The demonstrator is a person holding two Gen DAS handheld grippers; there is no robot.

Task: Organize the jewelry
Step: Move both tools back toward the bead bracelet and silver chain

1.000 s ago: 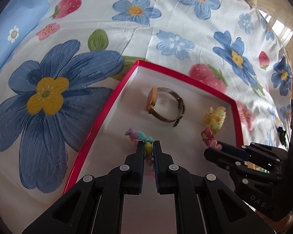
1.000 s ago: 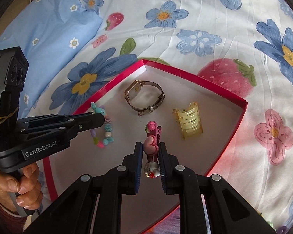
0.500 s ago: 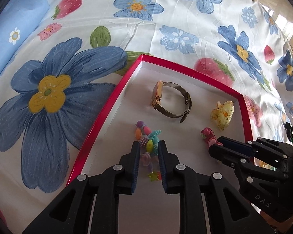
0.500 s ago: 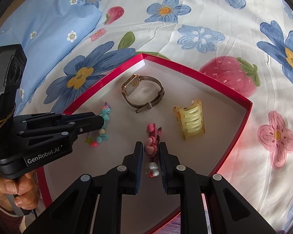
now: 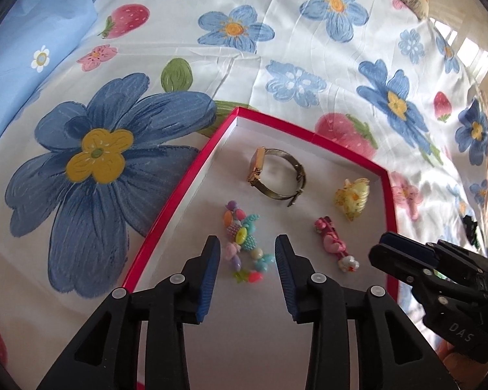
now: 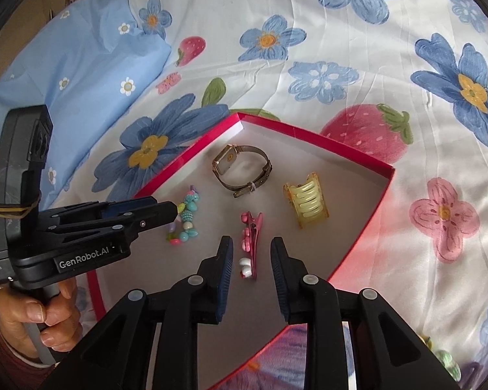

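Spreading across both views: floral bedsheet [image 5: 276,42], white with blue flowers and strawberries; a blue pillow [image 6: 81,65] at upper left.
Box: red-rimmed tray [image 5: 185,195] with pale floor, centre of frame, one corner toward the top; its near edge is cut off behind the gripper bodies.
Left gripper [image 5: 246,256]: jaws opening, pads clear of the bead bracelet [image 5: 242,240], which lies on the tray floor between them. A second ago they were pinched on it.
Right gripper [image 6: 252,255]: jaws opening, pads off the pink hair clip [image 6: 250,243], which lies flat between them. Earlier they were clamped on it.
Change: both views show more of the tray than before.
Watch [image 6: 242,170]: on its side near the tray's upper corner, face toward the left.
Claw clip [image 6: 305,204]: yellow, right of the watch, long axis running up-down.
Hair clip axis: up-down in frame, white charm at the lower end.
Bracelet: bunched in a heap; in the right view partly hidden by the left gripper's tip.
Hand [image 6: 39,321]: lower left, on the left gripper's handle, cut off by the frame edge.
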